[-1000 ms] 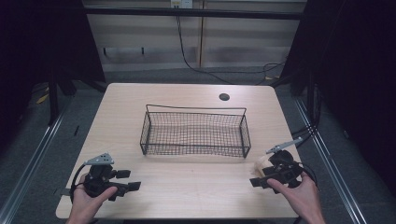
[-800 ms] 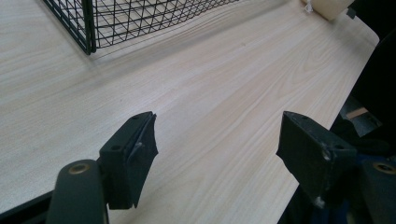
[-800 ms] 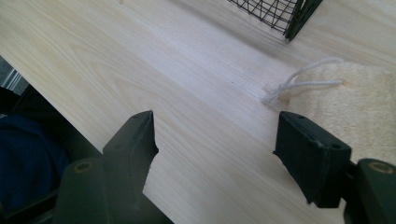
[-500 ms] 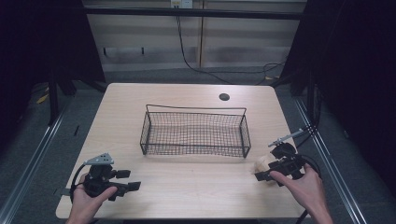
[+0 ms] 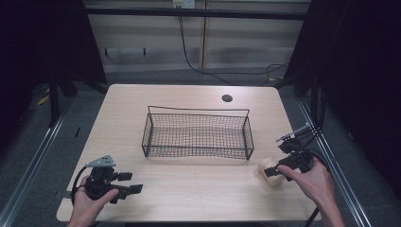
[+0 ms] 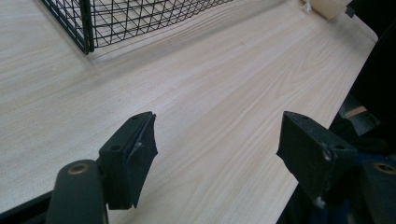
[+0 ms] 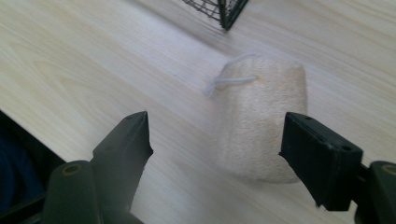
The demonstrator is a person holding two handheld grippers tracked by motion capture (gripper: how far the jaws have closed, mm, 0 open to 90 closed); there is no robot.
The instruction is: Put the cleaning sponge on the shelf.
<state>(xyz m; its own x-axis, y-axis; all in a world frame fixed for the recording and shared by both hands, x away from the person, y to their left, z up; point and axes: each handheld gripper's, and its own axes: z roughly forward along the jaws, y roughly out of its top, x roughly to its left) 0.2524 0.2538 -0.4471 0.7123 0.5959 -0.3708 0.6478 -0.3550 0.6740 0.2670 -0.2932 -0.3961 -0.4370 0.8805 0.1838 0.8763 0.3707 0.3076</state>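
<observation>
A beige loofah pad (image 7: pixel 261 126) with a white string loop lies on the wooden table, between the jaws of my right gripper (image 7: pixel 219 133). The jaws stand wide apart, and the pad is closer to the right one. In the high view the loofah (image 5: pixel 265 166) sits just off the basket's near right corner, with the right gripper (image 5: pixel 273 171) at it. My left gripper (image 5: pixel 131 182) rests near the table's front left, open with nothing between its jaws (image 6: pixel 222 135). The loofah (image 6: pixel 327 5) also shows far off in the left gripper view.
A black wire basket (image 5: pixel 196 135) stands at the middle of the table, and its corner (image 6: pixel 88 23) appears in the left gripper view. A round cable hole (image 5: pixel 227 98) sits at the back. The table's front edge is close behind both hands.
My right hand and gripper have moved a little away from the front edge, toward the right. More of the loofah now shows in front of its jaws. The left gripper has stayed put.
</observation>
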